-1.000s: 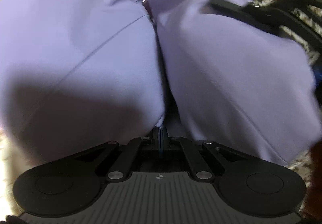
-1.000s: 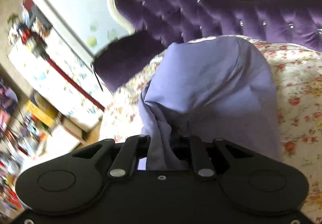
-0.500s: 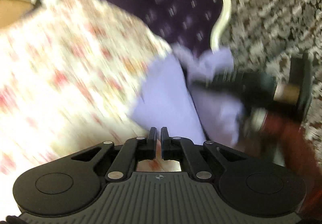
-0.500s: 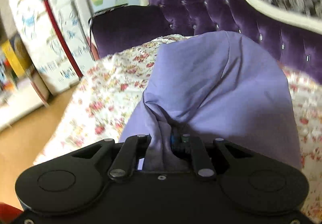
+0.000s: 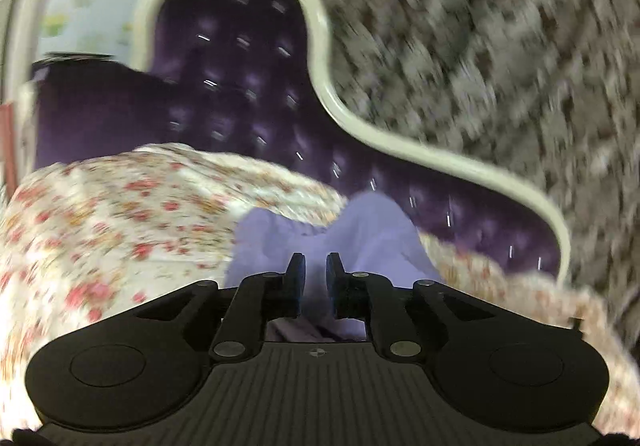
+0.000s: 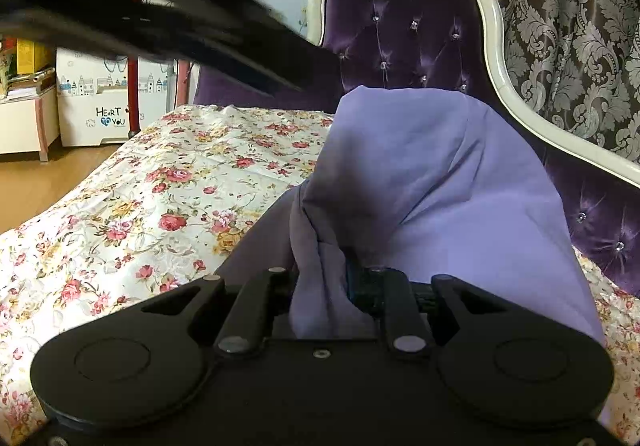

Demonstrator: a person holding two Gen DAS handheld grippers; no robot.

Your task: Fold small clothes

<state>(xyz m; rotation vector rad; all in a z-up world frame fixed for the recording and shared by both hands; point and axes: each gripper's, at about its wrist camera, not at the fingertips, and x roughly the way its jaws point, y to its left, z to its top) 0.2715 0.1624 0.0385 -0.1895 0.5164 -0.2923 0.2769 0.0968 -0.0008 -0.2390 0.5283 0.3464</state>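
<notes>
Right wrist view: a floral-print bedspread (image 6: 160,205) covers the bed before a tufted purple velvet headboard (image 6: 408,29) and grey damask curtain (image 6: 580,25). A white storage box (image 6: 100,101) reads "HEART TO YOU". The lilac cloth garment (image 6: 432,181) lies bunched there, pinched in the right gripper (image 6: 320,278), whose jaws have just been opening. The left gripper (image 5: 316,278) has just been opening, a slight gap, nothing between.
</notes>
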